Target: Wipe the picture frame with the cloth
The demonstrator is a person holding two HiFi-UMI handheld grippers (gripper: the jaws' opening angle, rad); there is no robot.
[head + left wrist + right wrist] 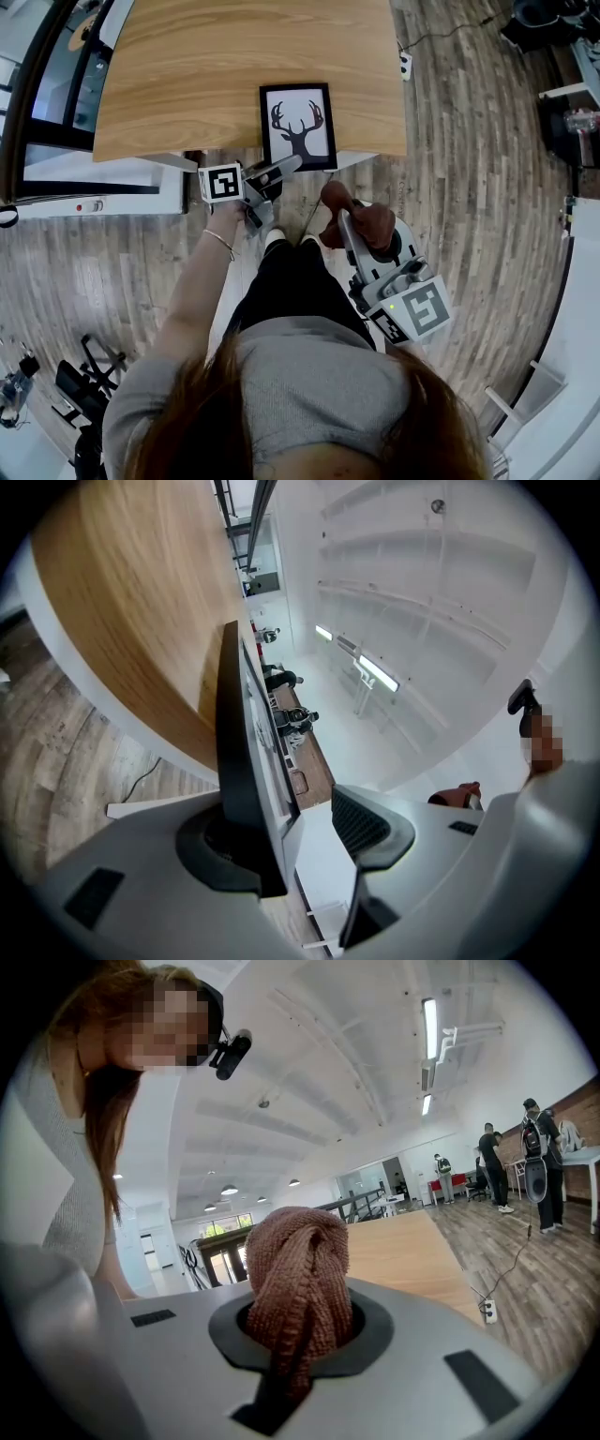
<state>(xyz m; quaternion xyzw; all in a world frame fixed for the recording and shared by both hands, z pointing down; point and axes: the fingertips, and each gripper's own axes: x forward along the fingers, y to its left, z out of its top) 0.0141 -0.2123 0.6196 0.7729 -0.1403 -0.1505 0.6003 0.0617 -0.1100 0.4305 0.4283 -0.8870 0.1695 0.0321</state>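
Left side: a white cabinet (103,183) stands on the wooden floor (122,272), just under the left near corner of the table.
Table: the wooden table (206,66) fills the top of the head view; its near edge faces the person.
Left gripper: the left gripper (289,167) points level at the table edge. Its jaws stand wide apart around the lower left corner of the picture frame. One jaw lies against the frame's black edge, and the other pad (361,822) is clear of it.
Picture frame: the picture frame (298,127) is black with an antler print. It lies on the table at the near edge, and its near end sticks out a little over that edge.
Legs: the person's legs (281,281) are between the two grippers, below the frame.
Cloth: the reddish-brown cloth (361,220) is bunched up and apart from the frame, over the floor in front of the table.
Right gripper: the right gripper (345,220) has its jaws closed on the cloth, which bulges out above them.
Right side: a white power strip (405,64) with a cable lies on the floor beside the right edge of the table.
Background: several people (492,1171) stand well away in the room.
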